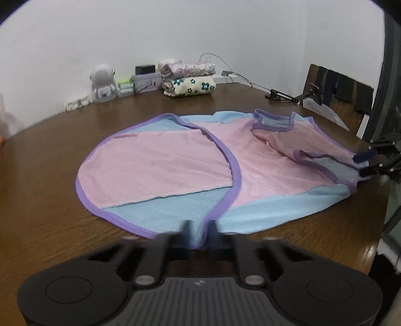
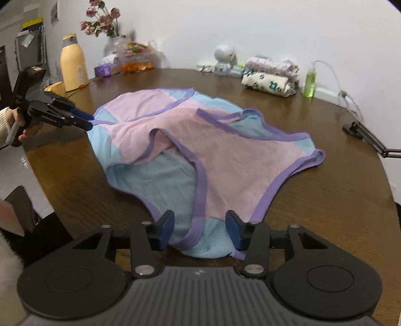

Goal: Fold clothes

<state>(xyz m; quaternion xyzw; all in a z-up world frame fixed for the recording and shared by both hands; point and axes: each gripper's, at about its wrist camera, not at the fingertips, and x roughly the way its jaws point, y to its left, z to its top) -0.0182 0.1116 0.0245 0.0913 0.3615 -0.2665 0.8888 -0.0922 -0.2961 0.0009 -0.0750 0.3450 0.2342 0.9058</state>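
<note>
A pink, blue and purple-trimmed garment (image 1: 190, 163) lies spread over the middle of the round wooden table (image 1: 50, 175), partly folded over itself.

The left gripper (image 1: 199, 232) is at the near hem; its blurred fingers stand close on either side of a purple-edged corner, and the right wrist view shows its tips (image 2: 85, 121) pinched together on that hem, held by a hand (image 2: 17, 125) at the table's left edge.

The right gripper (image 2: 199, 230) has its fingers spread wide, a bunched blue and purple fold between them, neither pad clearly touching.

Only the right view takes in the yellow bottle (image 2: 72, 64), flowers (image 2: 100, 18) and green bottle (image 2: 309, 84) along the far edge. Both show the folded floral cloths (image 1: 189, 79) and the astronaut figure (image 1: 102, 82). The left view alone shows a chair (image 1: 338, 92) beyond the table's right edge.
</note>
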